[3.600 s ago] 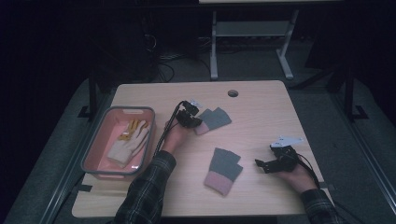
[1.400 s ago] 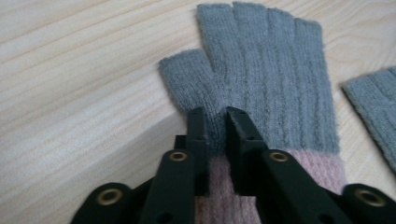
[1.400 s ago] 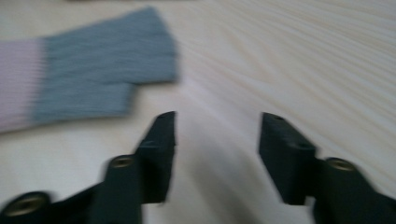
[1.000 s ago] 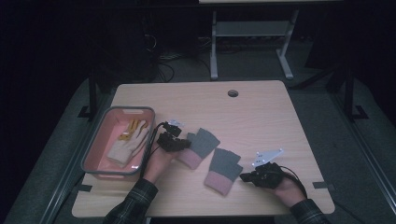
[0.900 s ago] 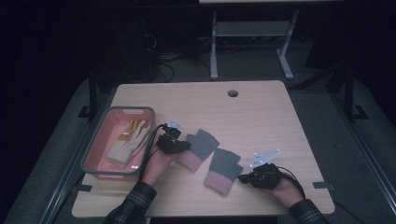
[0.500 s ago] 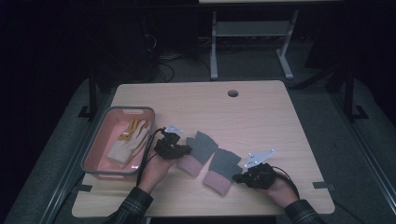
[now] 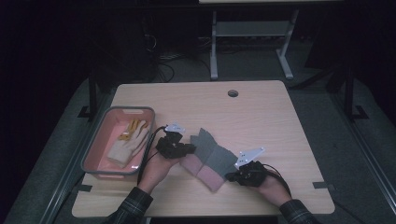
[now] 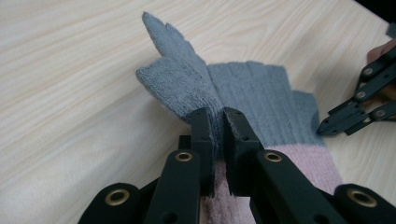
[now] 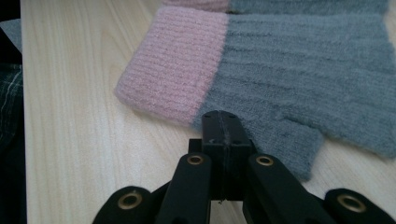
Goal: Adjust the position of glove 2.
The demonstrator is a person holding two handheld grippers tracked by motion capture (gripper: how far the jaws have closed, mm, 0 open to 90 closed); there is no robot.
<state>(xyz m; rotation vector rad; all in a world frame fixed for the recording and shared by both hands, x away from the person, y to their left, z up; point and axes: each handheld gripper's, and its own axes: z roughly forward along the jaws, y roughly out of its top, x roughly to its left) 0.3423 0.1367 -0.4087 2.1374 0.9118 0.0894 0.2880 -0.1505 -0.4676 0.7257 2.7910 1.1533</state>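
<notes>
My left gripper has its two black jaws pinched tight on a fold of the first grey knitted fingerless glove with a pink ribbed cuff, gripping it near the point where grey meets pink; the glove's finger end stands bunched up off the pale wood-grain table just ahead of the jaws. In the high view that gripper sits near the middle of the table, just right of the pink plastic basket with a grey rim, which holds a cream work glove with yellow-tipped fingers. The second grey knitted glove with a pink cuff lies flat beside the first one, touching or slightly overlapping it, cuff toward my side of the table. My right gripper has its jaws drawn fully together at the near edge of this glove, by the seam between cuff and grey knit, next to the thumb stub; I cannot tell whether any fabric is caught between them. From above, the right gripper lies at the lower right edge of the glove pair, with my right hand behind it and my left hand behind the other.
</notes>
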